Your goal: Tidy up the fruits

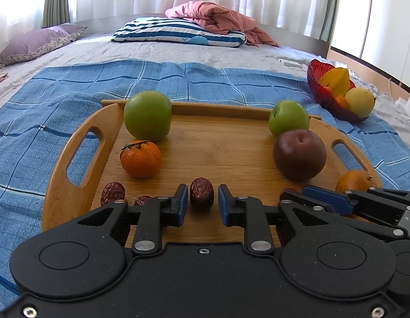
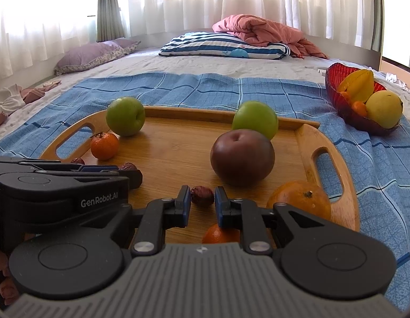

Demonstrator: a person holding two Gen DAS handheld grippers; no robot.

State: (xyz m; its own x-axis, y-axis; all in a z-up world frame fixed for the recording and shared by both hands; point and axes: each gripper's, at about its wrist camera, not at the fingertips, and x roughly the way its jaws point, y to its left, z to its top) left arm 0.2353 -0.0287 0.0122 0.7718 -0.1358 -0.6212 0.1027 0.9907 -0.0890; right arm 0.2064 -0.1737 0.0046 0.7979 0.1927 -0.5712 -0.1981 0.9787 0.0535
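Observation:
A wooden tray (image 1: pixel 218 148) lies on a blue checked cloth on a bed. On it are two green apples (image 1: pixel 147 115) (image 1: pixel 288 118), a dark red fruit (image 1: pixel 299 153), mandarins (image 1: pixel 140 158) and wrinkled red dates. My left gripper (image 1: pixel 202 204) straddles one date (image 1: pixel 201 196) resting on the tray, with slim gaps at both pads, so it is open. My right gripper (image 2: pixel 203 204) straddles another date (image 2: pixel 202 196) near the tray's front, its pads just clear of it. The two grippers sit side by side.
A red glass bowl (image 2: pixel 335 79) at the far right holds a starfruit, a yellow fruit and small oranges. Two more dates (image 1: pixel 112 193) lie by the tray's left handle. A mandarin (image 2: pixel 300 198) sits just right of my right fingers. Pillows and a pink quilt lie beyond.

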